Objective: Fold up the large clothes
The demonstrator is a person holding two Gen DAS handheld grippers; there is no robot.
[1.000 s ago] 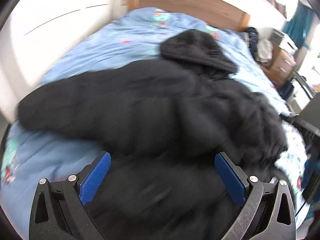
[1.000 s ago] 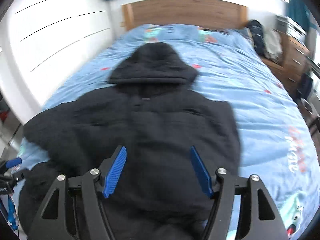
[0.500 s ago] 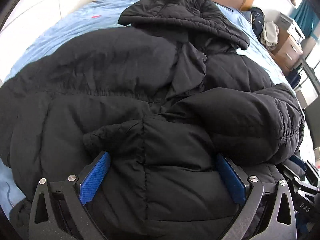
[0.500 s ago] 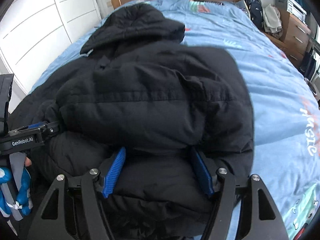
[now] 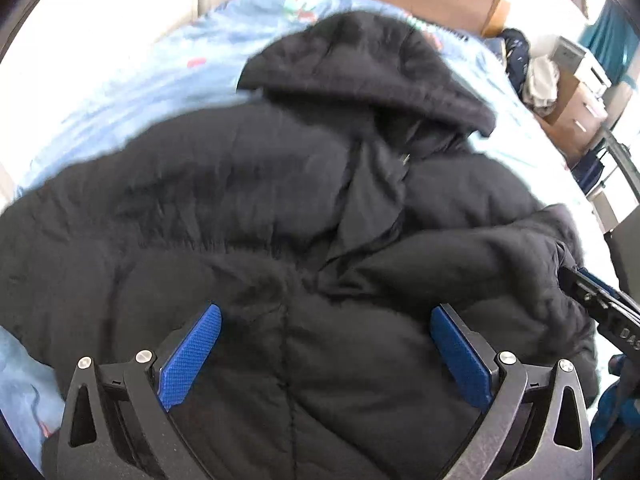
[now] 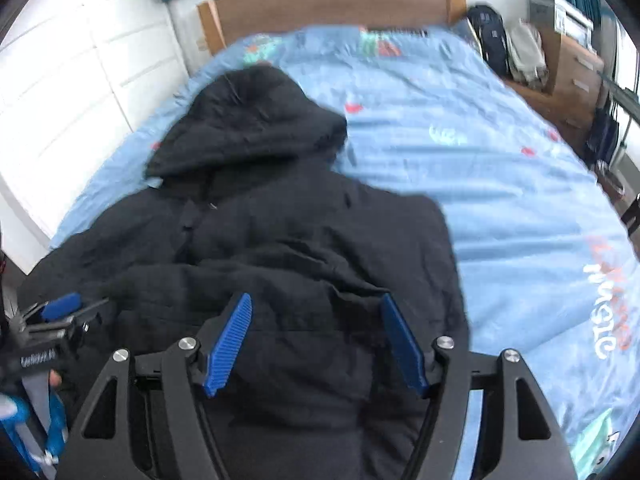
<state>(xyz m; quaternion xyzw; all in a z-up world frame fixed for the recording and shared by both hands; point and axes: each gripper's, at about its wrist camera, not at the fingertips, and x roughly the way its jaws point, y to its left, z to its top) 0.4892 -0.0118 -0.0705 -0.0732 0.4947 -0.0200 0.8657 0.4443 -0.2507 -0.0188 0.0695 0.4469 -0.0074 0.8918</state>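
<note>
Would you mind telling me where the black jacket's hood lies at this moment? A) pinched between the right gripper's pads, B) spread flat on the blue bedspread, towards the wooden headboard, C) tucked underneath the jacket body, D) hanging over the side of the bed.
B: the hood lies flat on the blue bedspread, on the headboard side of the black jacket.

The jacket (image 6: 280, 240) lies on the bed (image 6: 500, 200), hood (image 6: 248, 120) at twelve o'clock toward the headboard (image 6: 332, 4), bare bedding at three o'clock and a dresser (image 6: 576, 64) at two.
</note>
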